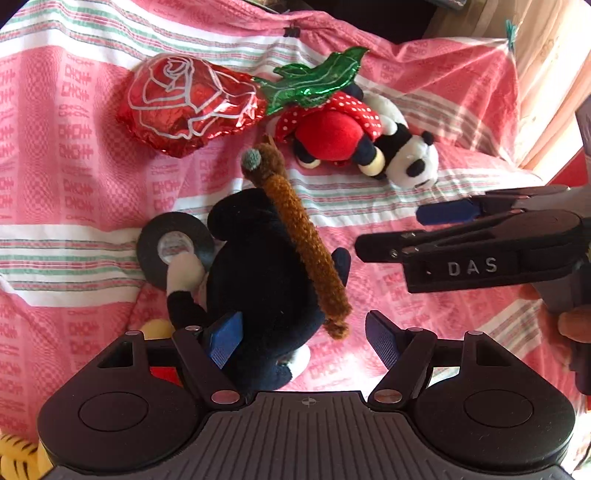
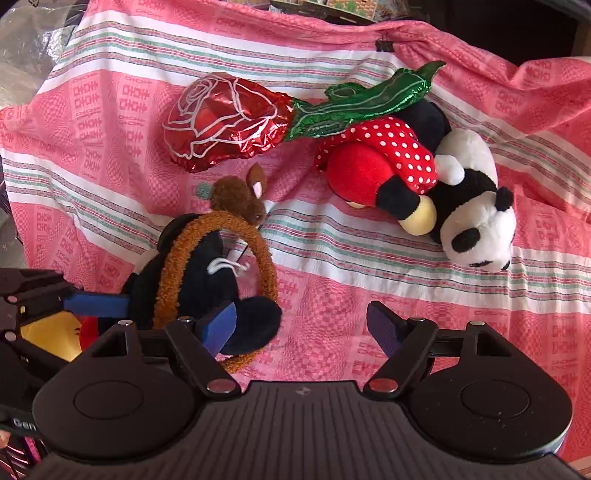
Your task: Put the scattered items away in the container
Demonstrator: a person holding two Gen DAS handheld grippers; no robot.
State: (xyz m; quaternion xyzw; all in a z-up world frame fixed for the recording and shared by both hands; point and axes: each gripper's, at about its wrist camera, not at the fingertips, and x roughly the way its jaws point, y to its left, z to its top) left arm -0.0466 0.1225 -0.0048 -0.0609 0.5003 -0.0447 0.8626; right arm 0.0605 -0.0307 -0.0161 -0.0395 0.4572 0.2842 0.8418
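Observation:
A black mouse plush (image 1: 258, 273) lies on the pink striped cloth with a brown fuzzy headband (image 1: 303, 240) draped over it. My left gripper (image 1: 303, 332) is open, its left pad against the plush's side. My right gripper (image 2: 301, 325) is open, its left pad touching the plush's ear (image 2: 251, 321); it also shows in the left wrist view (image 1: 391, 229) at the right. A roll of black tape (image 1: 175, 249) lies left of the plush. A red foil rose (image 1: 192, 101), a red polka-dot plush (image 1: 332, 125) and a panda (image 1: 413, 158) lie further back.
A yellow tiger-striped plush (image 1: 18, 458) sits at the bottom left corner. A black binder clip (image 1: 291, 31) holds the cloth at the far edge. The pink cloth (image 2: 443, 295) lies bare to the right of the mouse plush. No container is in view.

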